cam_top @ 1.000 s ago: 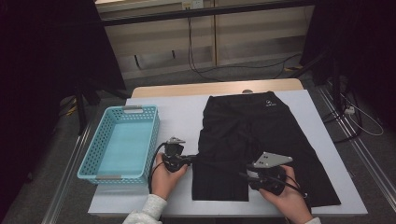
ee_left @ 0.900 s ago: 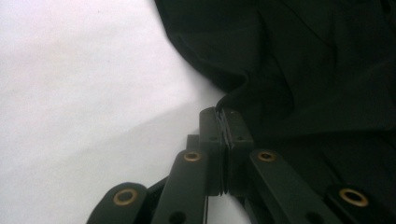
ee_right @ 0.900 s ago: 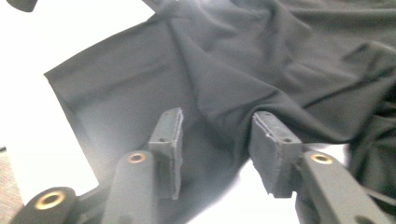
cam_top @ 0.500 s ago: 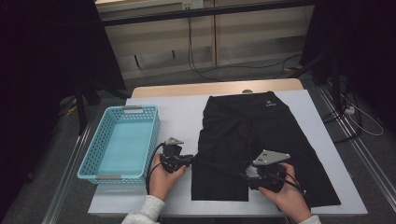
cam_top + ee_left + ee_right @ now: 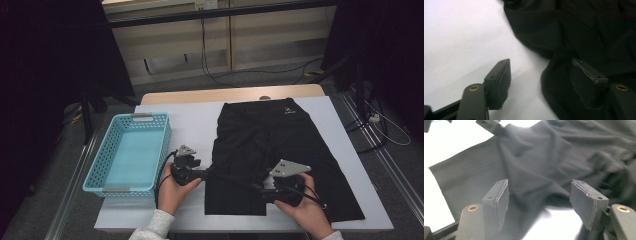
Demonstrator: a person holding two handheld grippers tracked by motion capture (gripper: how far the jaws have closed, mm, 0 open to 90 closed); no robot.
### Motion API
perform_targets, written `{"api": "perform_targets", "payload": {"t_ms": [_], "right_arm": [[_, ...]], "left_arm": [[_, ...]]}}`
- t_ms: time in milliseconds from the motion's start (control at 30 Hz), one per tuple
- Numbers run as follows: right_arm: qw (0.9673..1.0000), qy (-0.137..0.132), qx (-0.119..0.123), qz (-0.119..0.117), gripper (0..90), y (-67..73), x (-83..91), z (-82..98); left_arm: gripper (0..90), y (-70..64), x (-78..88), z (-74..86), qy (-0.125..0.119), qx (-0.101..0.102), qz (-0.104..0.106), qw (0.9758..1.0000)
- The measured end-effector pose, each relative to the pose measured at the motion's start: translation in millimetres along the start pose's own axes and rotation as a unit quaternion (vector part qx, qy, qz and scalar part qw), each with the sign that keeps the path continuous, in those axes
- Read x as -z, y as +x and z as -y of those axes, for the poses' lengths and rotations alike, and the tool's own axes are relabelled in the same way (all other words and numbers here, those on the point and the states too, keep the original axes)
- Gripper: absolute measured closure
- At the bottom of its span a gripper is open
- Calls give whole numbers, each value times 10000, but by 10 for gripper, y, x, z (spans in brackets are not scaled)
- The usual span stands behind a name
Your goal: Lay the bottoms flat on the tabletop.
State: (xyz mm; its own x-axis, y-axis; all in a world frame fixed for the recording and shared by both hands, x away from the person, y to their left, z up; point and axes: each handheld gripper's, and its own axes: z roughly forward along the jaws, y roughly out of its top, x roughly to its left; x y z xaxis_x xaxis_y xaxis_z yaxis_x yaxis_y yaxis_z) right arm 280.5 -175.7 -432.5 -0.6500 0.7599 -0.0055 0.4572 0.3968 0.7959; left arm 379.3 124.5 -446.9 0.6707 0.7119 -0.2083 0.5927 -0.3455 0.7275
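Both grippers sit low near the table's (image 5: 165, 220) front edge. The left gripper (image 5: 204, 173) and right gripper (image 5: 264, 186) have just been opening, jaws apart with nothing clamped. The black shorts (image 5: 270, 145) lie flat from front edge to back, blue basket (image 5: 131, 152) along the left edge.

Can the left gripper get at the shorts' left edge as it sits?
Probably yes. The left gripper is open at the black shorts, whose edge lies between its fingers on the white table cover, with nothing in between.
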Motion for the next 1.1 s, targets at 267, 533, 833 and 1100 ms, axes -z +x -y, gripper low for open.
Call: {"api": "perform_targets", "payload": {"t_ms": [267, 533, 833, 1100], "right_arm": [[9988, 206, 223, -387, 443, 189, -182, -55], [9934, 361, 474, -975, 448, 354, -345, -42], [9957, 165, 338, -846, 392, 301, -306, -97], [9888, 363, 632, -1300, 456, 474, -402, -76]], "left_arm": [[284, 6, 12, 13, 9, -43, -60, 10000], [272, 12, 25, 27, 49, -56, -84, 9999], [267, 19, 26, 31, 45, -34, -110, 9999], [264, 21, 28, 31, 43, -31, -125, 9999]]}}
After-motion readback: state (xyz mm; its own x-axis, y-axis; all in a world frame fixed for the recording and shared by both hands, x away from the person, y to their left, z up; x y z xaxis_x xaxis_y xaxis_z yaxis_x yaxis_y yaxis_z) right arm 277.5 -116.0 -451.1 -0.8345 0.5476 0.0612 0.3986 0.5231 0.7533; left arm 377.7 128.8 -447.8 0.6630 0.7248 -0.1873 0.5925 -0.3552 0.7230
